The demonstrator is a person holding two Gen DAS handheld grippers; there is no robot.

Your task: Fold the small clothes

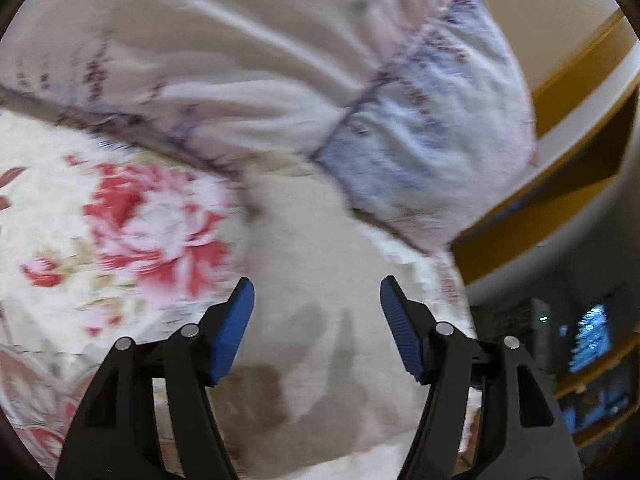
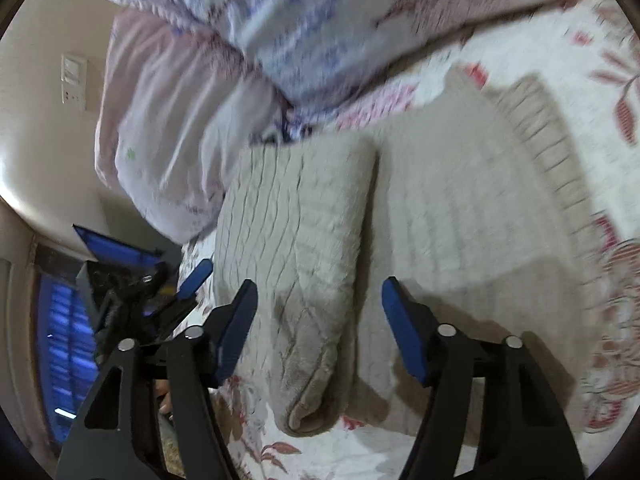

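Note:
A beige knit garment (image 2: 460,208) lies spread on the floral bedsheet, with its ribbed hem (image 2: 552,152) toward the right. One part of it (image 2: 300,240) is folded over onto the body, and it runs under and between the fingers of my right gripper (image 2: 320,286). That gripper is open above the fold and its pads touch nothing. My left gripper (image 1: 317,286) is open over the same beige cloth (image 1: 320,280) with nothing between its pads. In the right wrist view one of the left gripper's blue pads (image 2: 198,276) shows at the garment's left edge.
Pink and blue-patterned pillows (image 1: 280,60) (image 2: 280,20) are piled at the head of the bed, just beyond the garment. The floral bedsheet (image 1: 120,220) extends left. A wooden headboard (image 1: 580,80), a wall switch (image 2: 74,80) and a blue-lit window (image 2: 68,340) lie past the bed's edge.

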